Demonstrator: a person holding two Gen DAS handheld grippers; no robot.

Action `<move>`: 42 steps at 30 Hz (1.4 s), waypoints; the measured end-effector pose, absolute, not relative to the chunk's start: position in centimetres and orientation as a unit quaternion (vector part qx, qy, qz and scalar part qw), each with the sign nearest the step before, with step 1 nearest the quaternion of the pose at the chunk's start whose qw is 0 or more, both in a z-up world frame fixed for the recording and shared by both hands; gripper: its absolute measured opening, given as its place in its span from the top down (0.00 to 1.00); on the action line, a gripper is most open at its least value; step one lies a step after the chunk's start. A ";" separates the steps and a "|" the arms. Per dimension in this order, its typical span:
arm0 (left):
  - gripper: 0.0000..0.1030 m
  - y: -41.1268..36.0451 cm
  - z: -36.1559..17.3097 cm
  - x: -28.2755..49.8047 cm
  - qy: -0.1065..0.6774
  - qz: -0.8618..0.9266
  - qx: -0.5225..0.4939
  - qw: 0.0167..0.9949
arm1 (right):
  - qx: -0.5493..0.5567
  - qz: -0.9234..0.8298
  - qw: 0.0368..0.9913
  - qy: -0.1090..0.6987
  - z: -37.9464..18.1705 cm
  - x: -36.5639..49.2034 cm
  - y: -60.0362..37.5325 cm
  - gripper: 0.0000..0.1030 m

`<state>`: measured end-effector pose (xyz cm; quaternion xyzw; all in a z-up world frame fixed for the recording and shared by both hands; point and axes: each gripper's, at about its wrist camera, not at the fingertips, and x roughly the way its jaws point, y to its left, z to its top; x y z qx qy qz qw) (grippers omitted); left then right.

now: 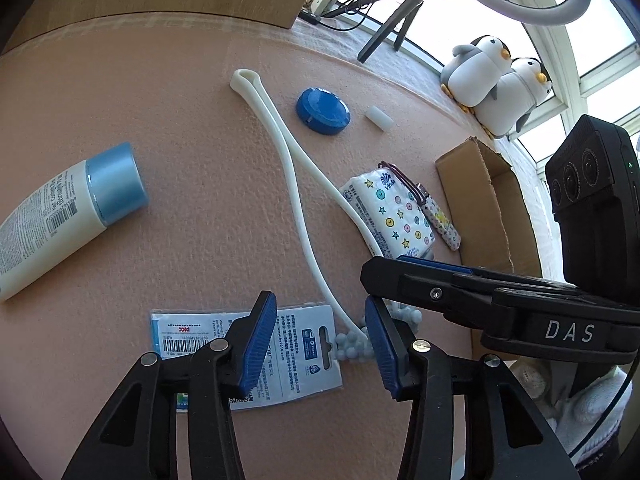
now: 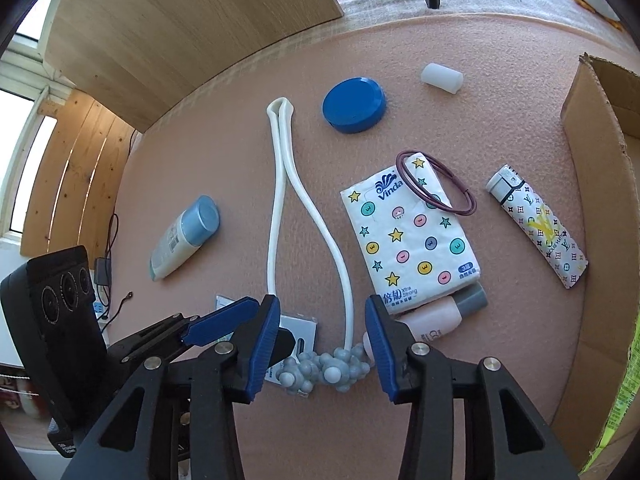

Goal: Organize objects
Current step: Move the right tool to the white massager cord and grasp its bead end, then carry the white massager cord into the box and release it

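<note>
Lying between the wide-open, empty right gripper [image 2: 320, 344] fingers, the beaded massager [image 2: 324, 368] rests near the bench's near edge; left gripper [image 1: 320, 340] likewise gapes empty.

Bare mat [image 2: 240, 168] (left of massager [image 2: 280, 184])

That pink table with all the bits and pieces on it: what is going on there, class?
A person is tidying small things with two hand-held tools. Both the left tool and the right tool are open and hover over the knobbly massager at the end of its white looped handle. Nothing is gripped yet. A tissue pack, a blue lid, a lotion bottle and a patterned lighter lie on the pink mat. A cardboard box stands open at the right.
</note>
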<state>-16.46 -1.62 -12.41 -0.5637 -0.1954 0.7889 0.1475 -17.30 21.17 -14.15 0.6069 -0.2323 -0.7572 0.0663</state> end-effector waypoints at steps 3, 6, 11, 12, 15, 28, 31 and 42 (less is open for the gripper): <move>0.56 -1.5 -12.5 -16.5 -0.190 0.789 -0.565 0.147 | 0.608 -0.757 0.067 -0.230 -14.3 -17.3 21.0 0.63; 0.58 -1.5 -12.6 -16.4 -0.188 0.789 -0.566 0.146 | 0.609 -0.755 0.065 -0.235 -14.5 -17.3 21.0 0.64; 0.67 -1.2 -12.7 -16.3 -0.181 0.789 -0.567 0.149 | 0.608 -0.754 0.065 -0.239 -14.8 -17.2 20.9 0.68; 0.68 -1.2 -12.7 -16.3 -0.181 0.789 -0.567 0.149 | 0.607 -0.755 0.064 -0.239 -14.8 -17.2 20.8 0.68; 0.72 -1.1 -12.7 -16.2 -0.180 0.789 -0.568 0.151 | 0.606 -0.755 0.066 -0.241 -14.9 -17.1 20.4 0.71; 0.81 -1.8 -12.7 -14.5 -0.191 0.783 -0.568 0.165 | 0.592 -0.758 0.065 -0.267 -15.3 -15.4 19.0 0.74; 0.81 -1.8 -12.7 -13.9 -0.198 0.784 -0.565 0.166 | 0.584 -0.764 0.062 -0.267 -15.0 -14.7 18.6 0.74; 0.82 -0.9 -10.2 -12.5 -0.198 0.798 -0.542 0.173 | 0.547 -0.785 0.063 -0.284 -12.2 -12.4 18.9 0.76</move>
